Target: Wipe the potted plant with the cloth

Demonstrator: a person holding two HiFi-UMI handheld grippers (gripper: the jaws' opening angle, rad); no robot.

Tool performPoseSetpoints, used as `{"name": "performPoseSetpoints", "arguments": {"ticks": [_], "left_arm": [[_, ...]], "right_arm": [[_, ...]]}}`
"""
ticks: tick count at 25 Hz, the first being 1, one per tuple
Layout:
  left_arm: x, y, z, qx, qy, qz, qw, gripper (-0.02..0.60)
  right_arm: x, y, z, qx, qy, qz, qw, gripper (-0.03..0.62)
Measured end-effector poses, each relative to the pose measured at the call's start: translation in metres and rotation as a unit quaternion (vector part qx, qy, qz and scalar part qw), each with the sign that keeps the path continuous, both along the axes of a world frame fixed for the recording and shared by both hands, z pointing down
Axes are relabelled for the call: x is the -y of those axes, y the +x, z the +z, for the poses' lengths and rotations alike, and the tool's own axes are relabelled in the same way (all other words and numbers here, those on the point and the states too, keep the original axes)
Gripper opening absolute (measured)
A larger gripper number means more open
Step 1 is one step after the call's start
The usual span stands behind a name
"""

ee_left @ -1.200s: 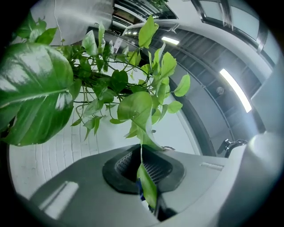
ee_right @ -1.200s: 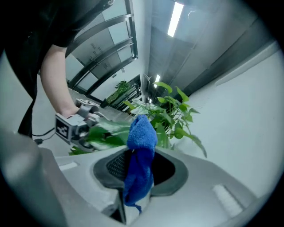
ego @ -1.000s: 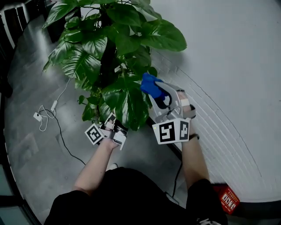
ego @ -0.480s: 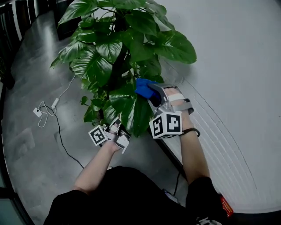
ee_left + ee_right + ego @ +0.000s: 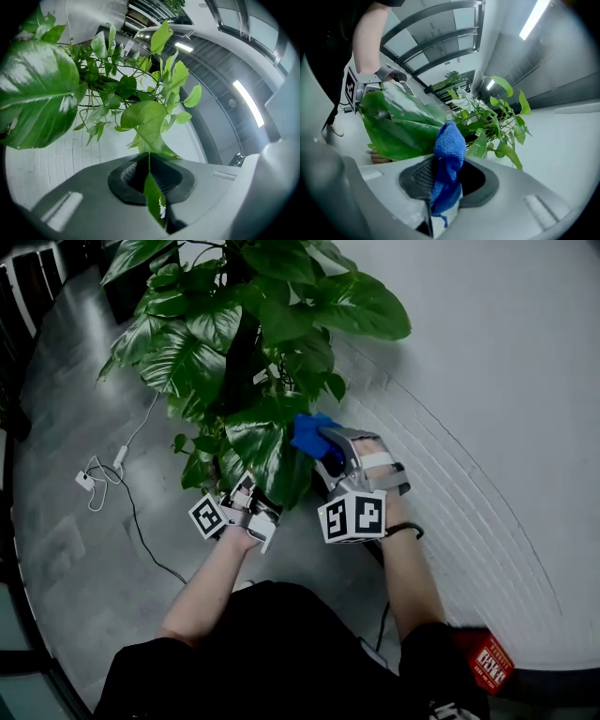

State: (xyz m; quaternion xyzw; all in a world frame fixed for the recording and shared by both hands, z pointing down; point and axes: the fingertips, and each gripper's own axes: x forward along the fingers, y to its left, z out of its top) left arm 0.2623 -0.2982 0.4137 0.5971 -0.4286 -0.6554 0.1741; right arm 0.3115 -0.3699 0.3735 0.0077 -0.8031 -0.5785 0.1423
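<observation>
The potted plant stands on a grey floor close to a white wall, and its broad green foliage fills the top of the head view. The person reaches into its lower leaves with both tools.

The left gripper is clenched on the tip of one large, glossy leaf. In the left gripper view the jaws meet on the leaf, which runs edge-on between them and widens above into the rest of the plant.

The right gripper is clamped on a blue cloth. In the right gripper view the cloth is pinched between the jaws, and its bunched free end rises past the tips and meets the surface of the same leaf. That view also shows the left gripper at the leaf's far end, holding it out. In the head view the cloth sits at the leaf's right edge, just beside the wall.

A white cable trails over the floor to the left of the plant, well apart from both hands. A red box lies by the wall at the lower right.
</observation>
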Motion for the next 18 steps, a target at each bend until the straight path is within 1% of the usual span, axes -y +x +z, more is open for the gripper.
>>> {"name": "performPoseSetpoints", "arguments": {"ticks": [4,9,14,18], "left_arm": [[0.004,0.005,-0.003,0.015,-0.006,0.005,0.9999,0.000],[0.006,0.009,-0.002,0.017,-0.006,0.011,0.9998,0.000],[0.003,0.010,-0.004,0.020,-0.010,0.010,0.9997,0.000],[0.000,0.019,0.003,0.012,-0.014,0.013,0.9997,-0.005]], "right_arm": [[-0.005,0.012,0.015,-0.002,-0.026,0.010,1.000,0.106],[-0.016,0.025,0.023,0.001,-0.061,0.008,0.998,0.106],[-0.025,0.034,0.027,0.003,-0.076,0.010,0.997,0.106],[-0.029,0.045,0.035,0.000,-0.092,0.014,0.996,0.106]]}}
